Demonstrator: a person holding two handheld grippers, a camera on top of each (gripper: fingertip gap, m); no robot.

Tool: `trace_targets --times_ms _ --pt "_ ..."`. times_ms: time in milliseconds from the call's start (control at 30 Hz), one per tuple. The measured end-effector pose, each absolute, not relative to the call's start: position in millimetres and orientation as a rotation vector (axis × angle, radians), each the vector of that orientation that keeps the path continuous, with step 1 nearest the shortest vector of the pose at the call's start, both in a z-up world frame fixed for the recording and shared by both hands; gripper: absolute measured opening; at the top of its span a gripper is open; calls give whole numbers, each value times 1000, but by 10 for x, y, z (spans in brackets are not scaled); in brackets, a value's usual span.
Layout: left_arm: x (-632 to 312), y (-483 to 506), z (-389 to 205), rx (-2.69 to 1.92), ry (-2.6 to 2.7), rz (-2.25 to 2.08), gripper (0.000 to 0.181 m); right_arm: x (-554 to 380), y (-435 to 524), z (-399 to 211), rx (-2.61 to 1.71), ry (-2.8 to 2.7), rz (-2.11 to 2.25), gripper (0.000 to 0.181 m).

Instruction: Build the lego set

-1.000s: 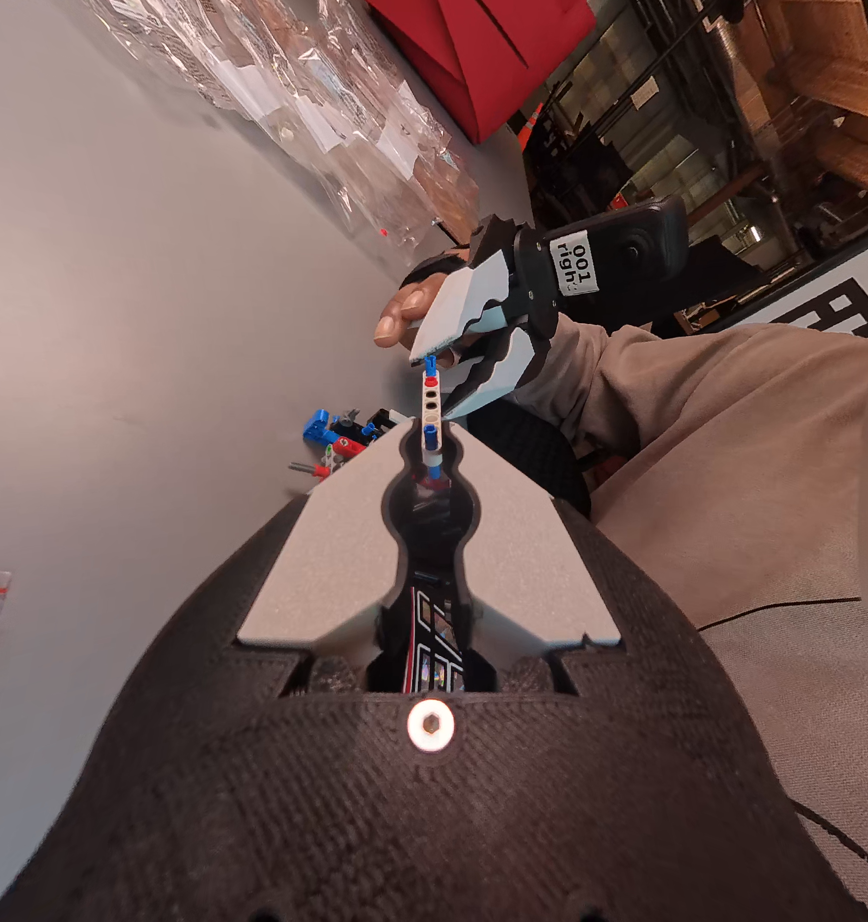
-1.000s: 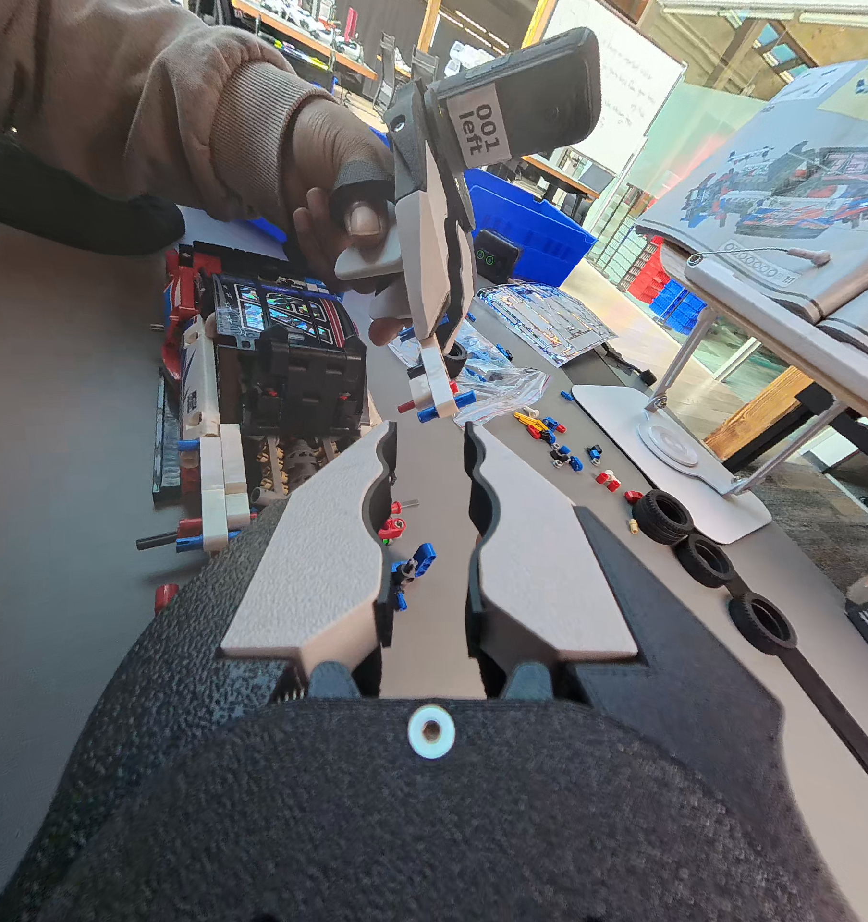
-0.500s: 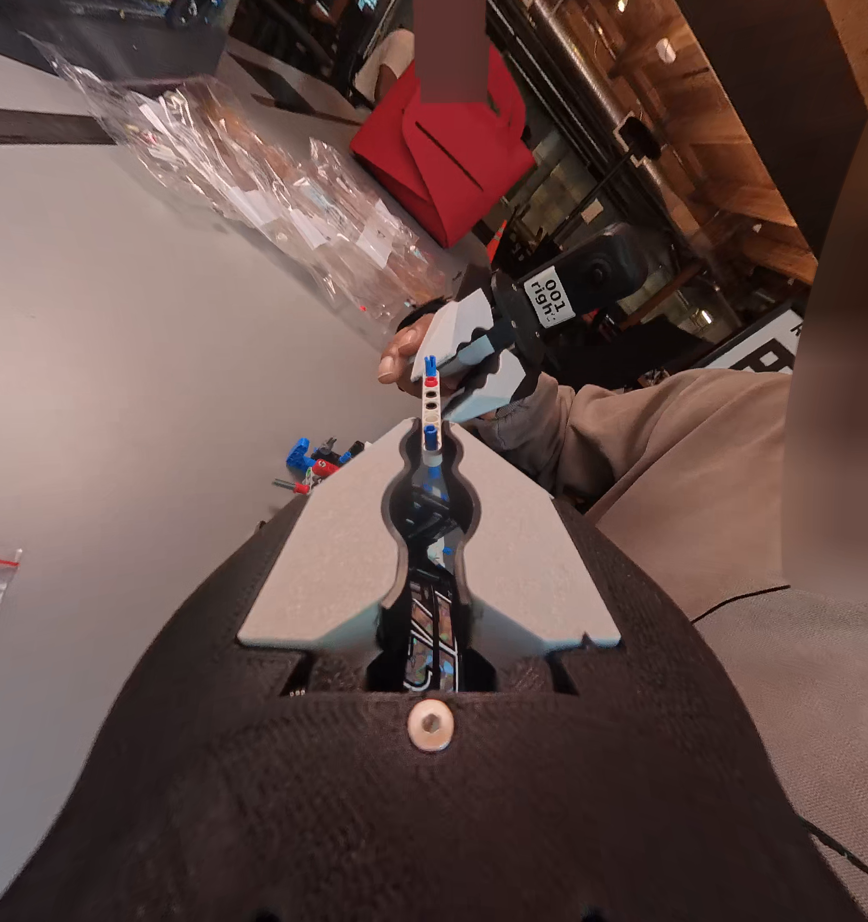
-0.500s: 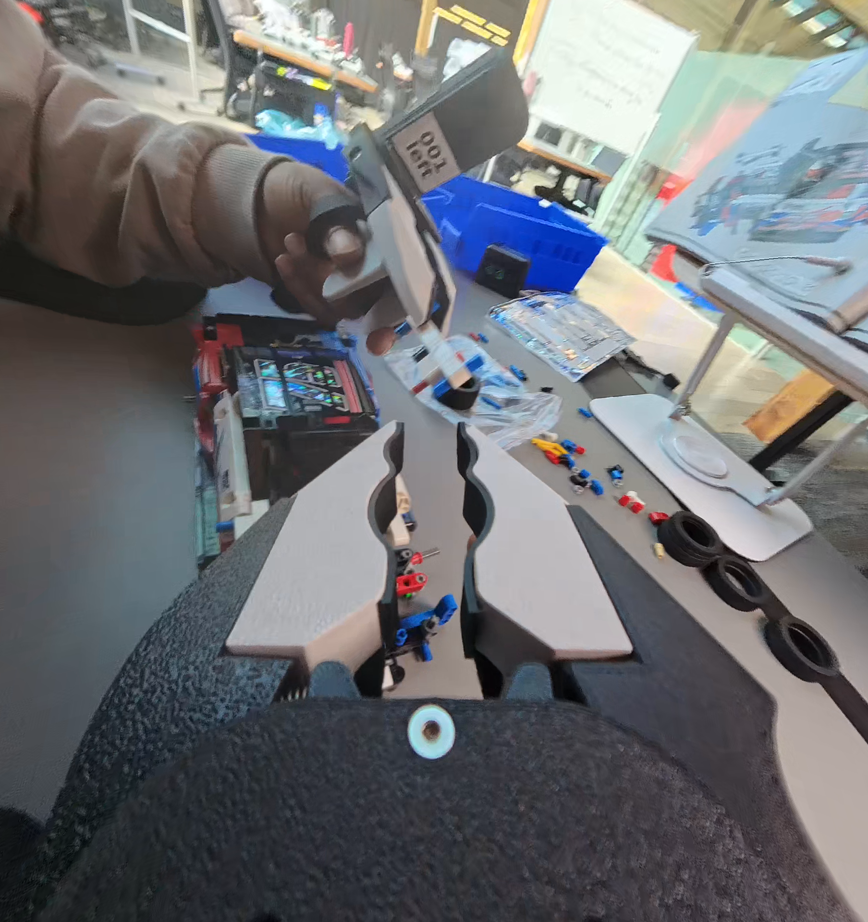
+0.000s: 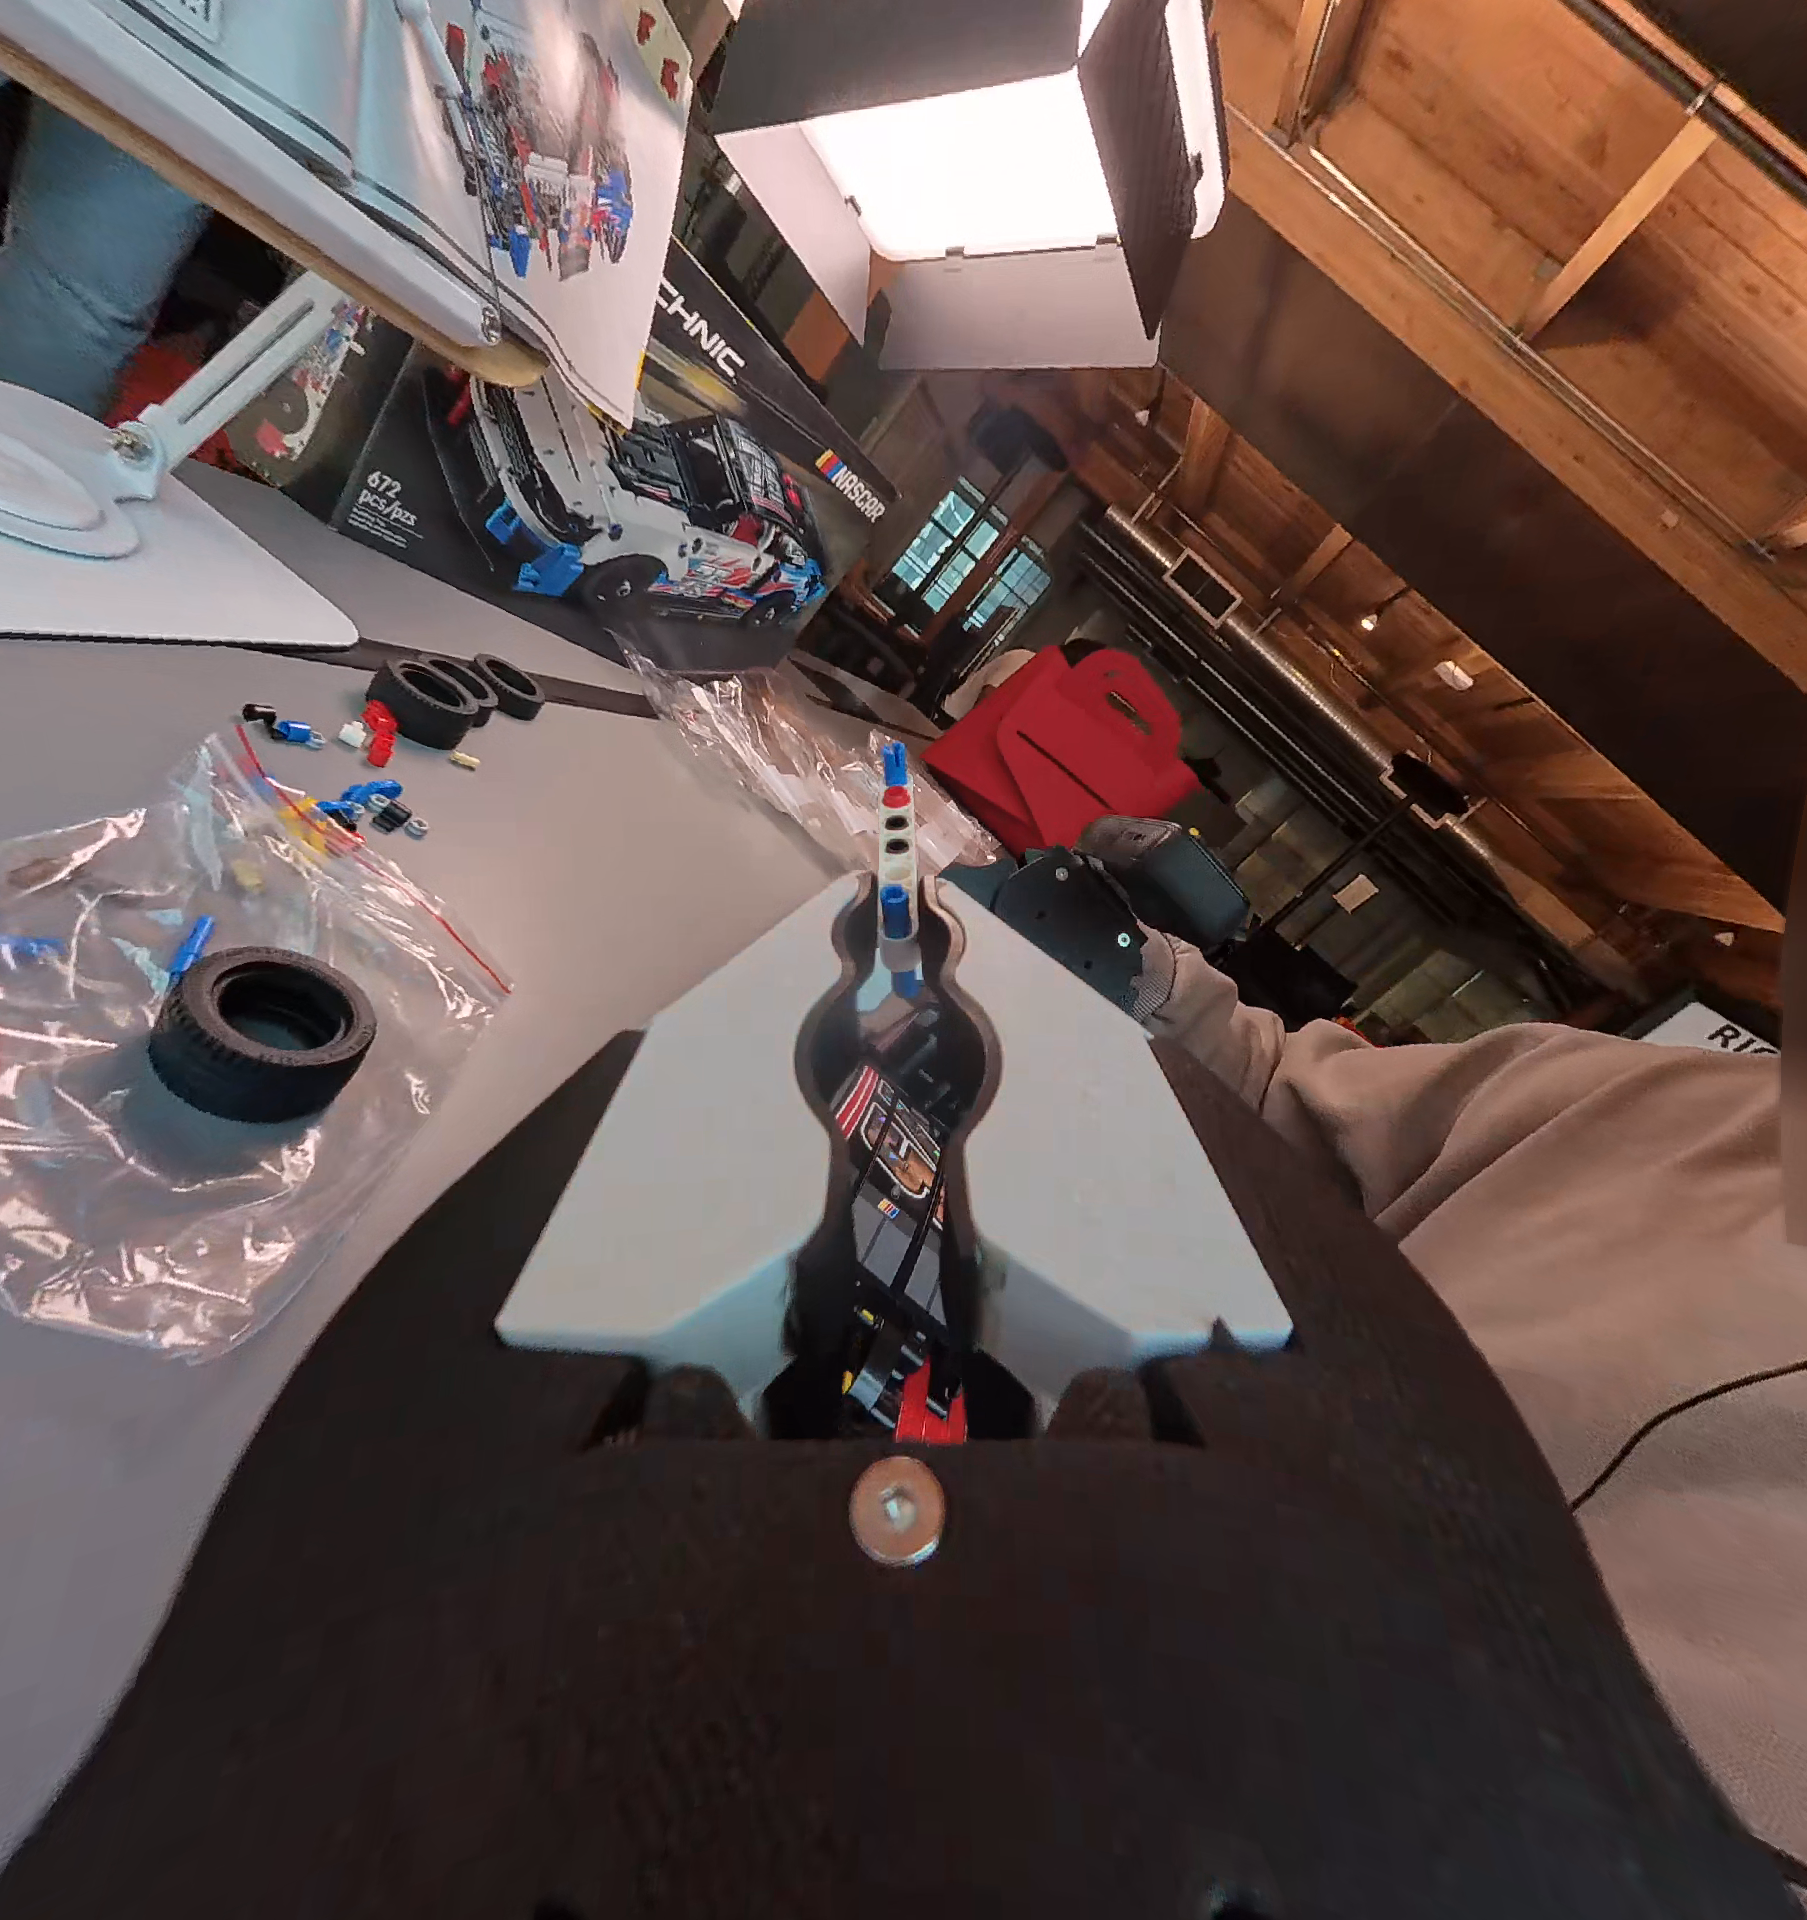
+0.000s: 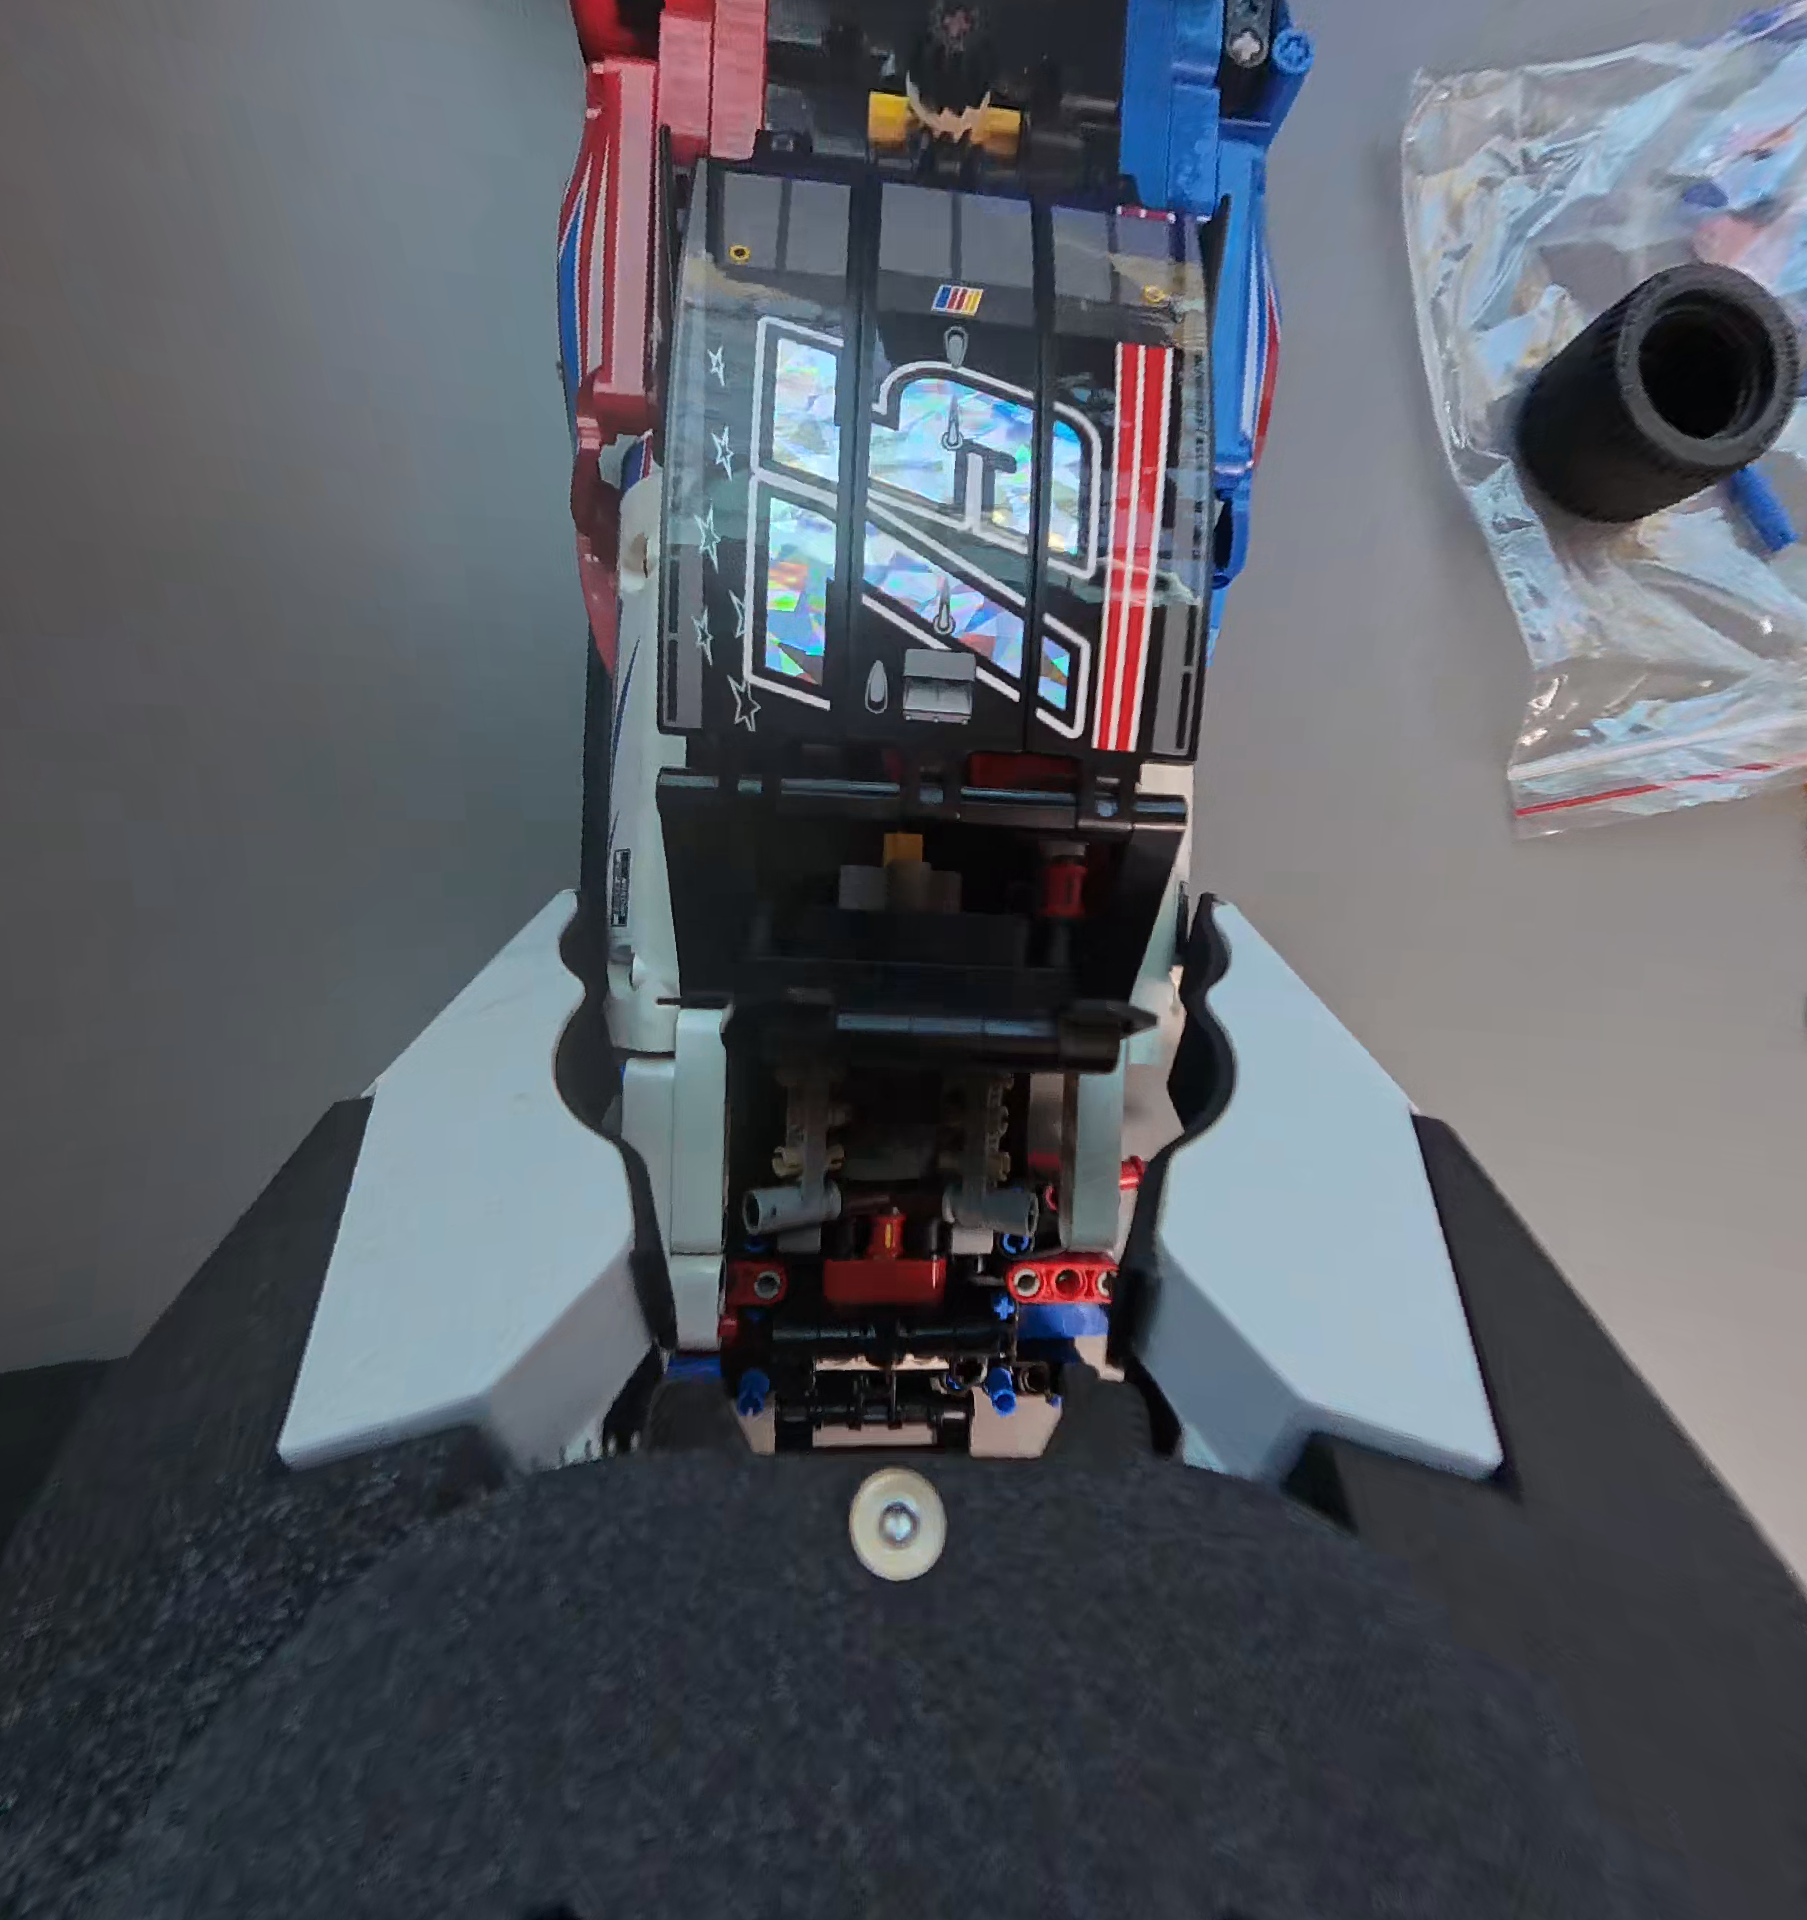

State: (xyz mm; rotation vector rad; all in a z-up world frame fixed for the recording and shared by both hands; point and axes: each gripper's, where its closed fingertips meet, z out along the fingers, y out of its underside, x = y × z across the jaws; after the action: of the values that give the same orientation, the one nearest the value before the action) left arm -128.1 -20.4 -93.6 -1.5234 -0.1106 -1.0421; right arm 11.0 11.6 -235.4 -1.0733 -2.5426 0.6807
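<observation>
Left gripper (image 5: 894, 914) clamped on slim white perforated beam (image 5: 895, 847) with blue pins, held upright above grey table (image 5: 587, 862). Right gripper (image 6: 894, 1023) spread wide, matte fingers (image 6: 483, 1195) straddling glossy part-built race car (image 6: 930, 520) with holographic roof; contact unclear. Ribbed rubber tyre (image 5: 260, 1034) lay on crinkled plastic bag (image 5: 99, 1143). A second earlier, right gripper hovered narrower beside beam, away from car.

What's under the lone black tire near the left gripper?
The tire sits on a clear plastic bag holding small blue and red pieces, which lies on the grey table. Whatever is directly beneath the tire is covered.
</observation>
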Motion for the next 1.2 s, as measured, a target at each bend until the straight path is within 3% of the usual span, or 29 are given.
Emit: trace_targets --times_ms 900,1200 --pt "-897 -161 -1493 -1603 -160 -1210 5 581 1816 -2390 -1291 -2631 233 108" --pt "-924 -159 -1510 -1601 -175 -1217 5 598 1914 -2198 -1356 -2466 280 103"
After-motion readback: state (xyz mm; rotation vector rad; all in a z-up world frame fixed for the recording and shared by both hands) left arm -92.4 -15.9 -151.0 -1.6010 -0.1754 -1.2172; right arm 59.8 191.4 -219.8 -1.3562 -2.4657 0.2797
